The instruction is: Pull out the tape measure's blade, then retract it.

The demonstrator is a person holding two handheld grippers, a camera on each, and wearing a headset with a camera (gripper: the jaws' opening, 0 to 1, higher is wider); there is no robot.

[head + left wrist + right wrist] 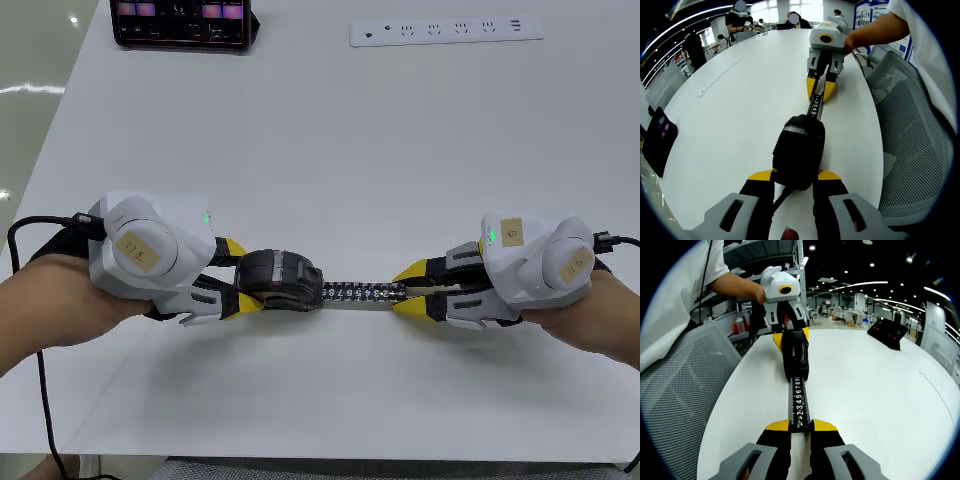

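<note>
Both clamped: left tool [243, 275] on tape measure [282, 280]; right tool [405, 291] on its blade [362, 293].

A white table [330, 130] carries everything. Between the left gripper [243, 277] and the right gripper [408, 290] a black tape measure [280, 279] sits on the top, clamped in the left one's jaws. Its blade [362, 293] stretches just above the surface to the right one's tips. Well beyond the right gripper lies a white power strip [446, 31]. Well beyond the left gripper lies a dark device with a lit pink screen [180, 22].
</note>
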